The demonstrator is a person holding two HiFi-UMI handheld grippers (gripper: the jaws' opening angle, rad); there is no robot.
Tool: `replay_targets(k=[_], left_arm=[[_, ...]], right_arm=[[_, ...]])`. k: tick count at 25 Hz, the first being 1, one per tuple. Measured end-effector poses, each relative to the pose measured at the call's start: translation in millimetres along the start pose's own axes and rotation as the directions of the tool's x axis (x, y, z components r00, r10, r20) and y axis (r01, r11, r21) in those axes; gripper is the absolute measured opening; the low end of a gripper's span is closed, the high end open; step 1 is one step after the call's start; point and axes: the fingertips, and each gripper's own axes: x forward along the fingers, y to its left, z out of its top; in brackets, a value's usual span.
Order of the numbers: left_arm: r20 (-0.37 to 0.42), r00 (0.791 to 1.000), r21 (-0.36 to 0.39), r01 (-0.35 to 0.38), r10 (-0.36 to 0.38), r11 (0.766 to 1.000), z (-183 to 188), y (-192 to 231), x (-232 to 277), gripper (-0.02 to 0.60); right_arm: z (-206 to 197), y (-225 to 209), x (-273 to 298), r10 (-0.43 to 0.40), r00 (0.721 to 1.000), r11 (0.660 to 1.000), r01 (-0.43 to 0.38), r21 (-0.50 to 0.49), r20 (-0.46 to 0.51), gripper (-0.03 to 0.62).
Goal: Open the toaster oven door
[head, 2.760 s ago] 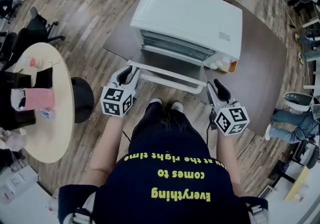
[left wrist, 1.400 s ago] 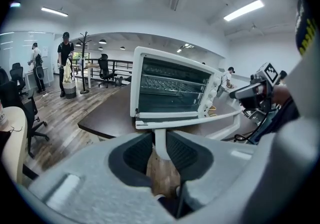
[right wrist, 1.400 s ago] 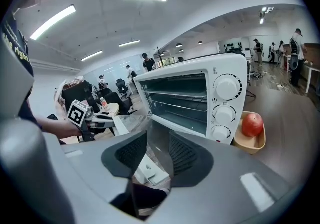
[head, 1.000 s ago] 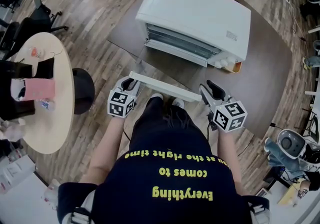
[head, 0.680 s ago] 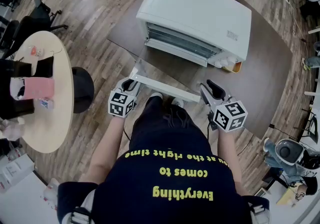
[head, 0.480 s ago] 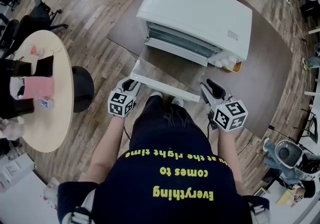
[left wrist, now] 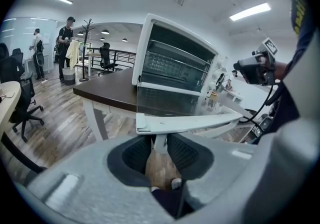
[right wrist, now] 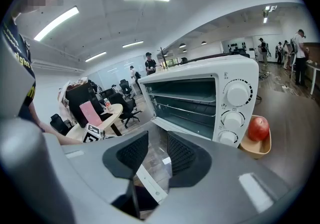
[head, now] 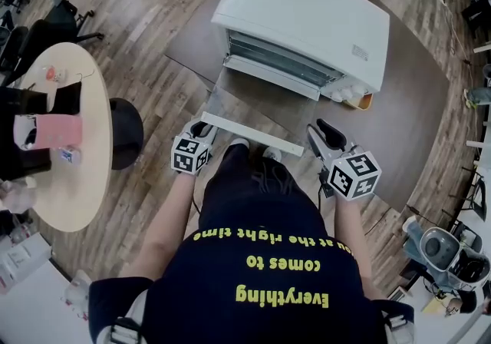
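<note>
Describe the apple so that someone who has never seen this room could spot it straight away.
Find the white toaster oven on the dark brown table. At the end with its three knobs, a shallow tan bowl sits beside it. The apple lies in it, the only red, round thing there.

Round table partly off-frame left

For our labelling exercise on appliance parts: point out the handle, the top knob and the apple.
handle (left wrist: 192, 123), left gripper view, middle of the white bar.
top knob (right wrist: 236, 93), right gripper view, its round face.
apple (right wrist: 258, 128), right gripper view, its red side.
</note>
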Motion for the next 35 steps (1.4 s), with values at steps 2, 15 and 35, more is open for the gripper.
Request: replay_targets(k=[2, 15, 35], left_arm=[[-0.003, 1.000, 0.008, -0.002, 0.002, 1.000, -3, 1, 2, 0.098], [0.058, 0.998, -0.014, 0.020, -0.019, 1.000, -5, 4, 2, 0.117], [-0.038, 0.999, -0.030, -0.007, 0.006, 1.000, -25, 10, 10, 0.146]], right_arm=[[0, 0, 0, -0.002, 1.000, 1.000, 0.002, 0.002, 0.001, 0.133], [-3, 3, -3, -0.001, 1.000, 1.000, 0.000, 0.027, 0.005, 0.132], [-1, 5, -2, 0.007, 1.000, 0.999, -0.008, 0.031, 0.014, 0.128]])
